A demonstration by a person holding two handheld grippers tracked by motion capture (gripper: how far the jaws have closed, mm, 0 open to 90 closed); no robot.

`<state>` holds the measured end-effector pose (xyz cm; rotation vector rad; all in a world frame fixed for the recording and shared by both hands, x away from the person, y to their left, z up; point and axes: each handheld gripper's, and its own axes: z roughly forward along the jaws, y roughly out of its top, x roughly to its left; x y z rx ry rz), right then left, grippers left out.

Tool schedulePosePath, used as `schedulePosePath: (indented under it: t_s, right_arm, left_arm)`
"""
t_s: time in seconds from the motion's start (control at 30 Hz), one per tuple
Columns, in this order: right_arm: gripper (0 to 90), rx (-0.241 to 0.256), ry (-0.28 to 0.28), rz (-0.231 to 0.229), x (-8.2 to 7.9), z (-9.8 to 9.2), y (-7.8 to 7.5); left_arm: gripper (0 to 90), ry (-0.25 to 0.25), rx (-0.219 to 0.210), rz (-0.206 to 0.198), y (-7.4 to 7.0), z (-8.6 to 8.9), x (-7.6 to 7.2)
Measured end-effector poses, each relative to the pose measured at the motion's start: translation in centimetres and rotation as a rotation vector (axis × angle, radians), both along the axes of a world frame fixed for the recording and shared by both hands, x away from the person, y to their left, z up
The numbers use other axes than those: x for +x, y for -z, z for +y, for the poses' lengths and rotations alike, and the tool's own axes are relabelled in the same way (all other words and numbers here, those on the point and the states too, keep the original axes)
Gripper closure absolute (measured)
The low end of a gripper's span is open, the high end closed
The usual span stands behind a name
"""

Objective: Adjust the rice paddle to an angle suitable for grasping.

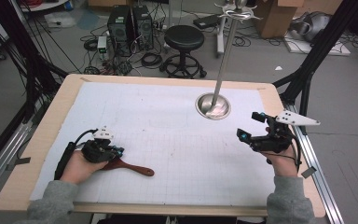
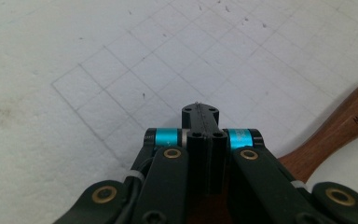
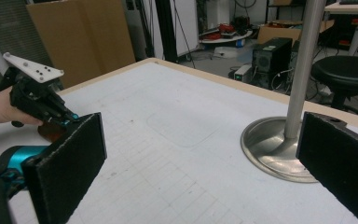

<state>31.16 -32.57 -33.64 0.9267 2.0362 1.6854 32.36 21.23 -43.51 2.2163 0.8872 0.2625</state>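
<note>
Left claw at 8 o'clock on the surface: jaws pressed together, and nothing shows between their tips in the left gripper view. Wooden spatula lies flat right under and beside it, handle running out toward 4 o'clock from the claw. Broad end sits under the claw body, so I can't tell if there's contact. Left hand low, wrist resting near the surface, claw pitched down. Looks like a setup for a pickup by the handle.

Right claw at 4 o'clock, jaws spread wide, holding nothing. Right hand raised, claw aimed toward 11 o'clock. Likely waiting to take or steady something.

Farther out at 1 o'clock: metal hanging stand, round base flat on the surface, pole upright. Probable destination for the spatula.
</note>
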Motion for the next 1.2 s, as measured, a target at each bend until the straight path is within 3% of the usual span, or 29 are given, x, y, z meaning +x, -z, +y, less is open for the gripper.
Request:
schedulePosePath:
  t_s: [0.3,0.5,0.7,0.93,1.2]
  right_arm:
    - [0.3,0.001,-0.006,-0.001,0.2,0.2,0.1]
    - [0.3,0.000,-0.007,0.004,0.2,0.3,0.1]
    - [0.3,0.005,-0.003,-0.005,0.3,0.1,0.1]
    - [0.3,0.012,-0.003,-0.008,0.2,0.0,0.0]
    - [0.3,0.017,-0.001,-0.011,0.1,-0.1,-0.1]
  left_arm:
    - [89.7,-0.022,0.010,-0.001,-0.1,0.5,-1.5]
    - [89.8,-0.022,0.041,-0.074,-0.1,0.2,-2.2]
    - [89.8,-0.015,-0.029,-0.070,-1.2,-0.3,-3.5]
    - [89.8,0.059,-0.083,-0.048,-1.8,-2.5,-6.1]
    - [89.7,0.137,-0.061,-0.023,-1.3,-4.5,-7.4]
